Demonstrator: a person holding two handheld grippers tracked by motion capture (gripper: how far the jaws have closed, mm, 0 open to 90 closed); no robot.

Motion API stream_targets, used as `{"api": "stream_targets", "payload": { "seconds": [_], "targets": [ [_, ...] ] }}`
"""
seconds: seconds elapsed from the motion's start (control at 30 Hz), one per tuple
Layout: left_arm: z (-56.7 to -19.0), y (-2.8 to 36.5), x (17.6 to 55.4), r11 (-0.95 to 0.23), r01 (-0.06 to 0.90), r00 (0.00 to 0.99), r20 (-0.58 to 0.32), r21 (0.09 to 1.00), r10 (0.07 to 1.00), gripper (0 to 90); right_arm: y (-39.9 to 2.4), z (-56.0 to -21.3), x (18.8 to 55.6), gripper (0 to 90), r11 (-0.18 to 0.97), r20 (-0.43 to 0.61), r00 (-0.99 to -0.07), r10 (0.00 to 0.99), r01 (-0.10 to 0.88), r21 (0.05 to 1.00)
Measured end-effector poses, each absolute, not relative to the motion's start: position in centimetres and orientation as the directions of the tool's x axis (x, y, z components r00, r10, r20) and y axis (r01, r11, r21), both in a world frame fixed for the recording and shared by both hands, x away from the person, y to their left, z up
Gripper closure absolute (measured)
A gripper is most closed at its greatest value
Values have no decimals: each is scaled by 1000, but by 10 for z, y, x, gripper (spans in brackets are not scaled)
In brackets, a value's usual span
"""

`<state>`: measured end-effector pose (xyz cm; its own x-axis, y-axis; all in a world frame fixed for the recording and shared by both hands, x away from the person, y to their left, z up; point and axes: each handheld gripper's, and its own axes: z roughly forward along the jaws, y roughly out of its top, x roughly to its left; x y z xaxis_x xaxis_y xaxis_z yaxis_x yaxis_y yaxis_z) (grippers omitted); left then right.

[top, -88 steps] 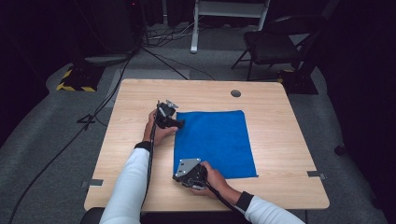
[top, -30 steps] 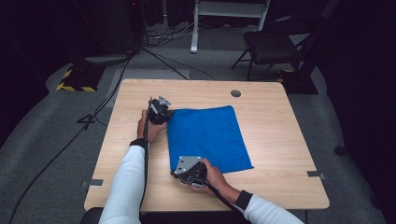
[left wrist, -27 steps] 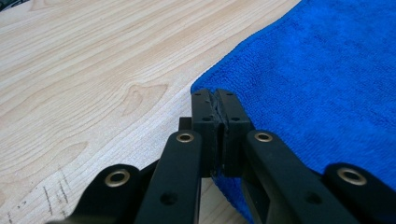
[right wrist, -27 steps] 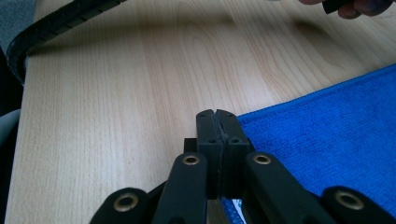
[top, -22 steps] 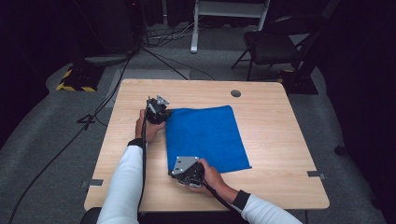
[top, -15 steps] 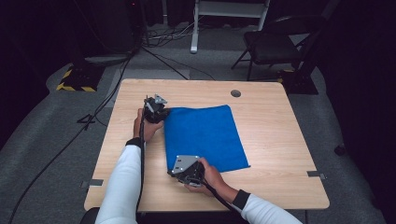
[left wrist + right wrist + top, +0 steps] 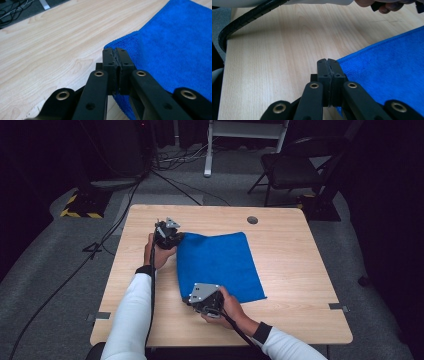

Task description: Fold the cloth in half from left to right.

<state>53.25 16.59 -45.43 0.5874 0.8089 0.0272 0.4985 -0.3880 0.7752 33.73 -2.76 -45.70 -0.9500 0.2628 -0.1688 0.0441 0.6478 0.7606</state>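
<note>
Gripping the blue towel [image 7: 218, 265] by two left-hand corners, both grippers' jaws are clamped on it, forearms stretched forward.

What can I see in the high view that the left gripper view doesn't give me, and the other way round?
Only the high view takes in the whole blue cloth spread on the table, both of the person's hands, the right gripper at the cloth's near corner, and a chair on the floor beyond. Only the left gripper view shows up close how the left gripper has its jaws pressed together at a corner of the cloth, whose fuzzy weave is plain to see. Both show the blue cloth, the wooden table and the left gripper at a cloth corner.
</note>
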Motion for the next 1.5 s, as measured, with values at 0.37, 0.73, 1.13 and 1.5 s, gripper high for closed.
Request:
{"api": "stream_targets", "payload": {
  "seconds": [0.37,0.73,1.13,1.5],
  "targets": [
    [-441,134,534,-416,460,619,52,784,783,869,-61,-446,339,898,614,-172,-929,327,70,787],
    [-429,110,541,-437,443,617,88,783,782,869,-101,-436,342,898,586,-169,-903,395,106,803],
    [-426,82,544,-459,425,638,102,780,763,867,-144,-432,344,898,566,-161,-869,469,155,810],
    [-426,64,545,-475,412,653,111,777,749,866,-176,-432,347,898,547,-157,-830,536,200,813]
  ]
}}
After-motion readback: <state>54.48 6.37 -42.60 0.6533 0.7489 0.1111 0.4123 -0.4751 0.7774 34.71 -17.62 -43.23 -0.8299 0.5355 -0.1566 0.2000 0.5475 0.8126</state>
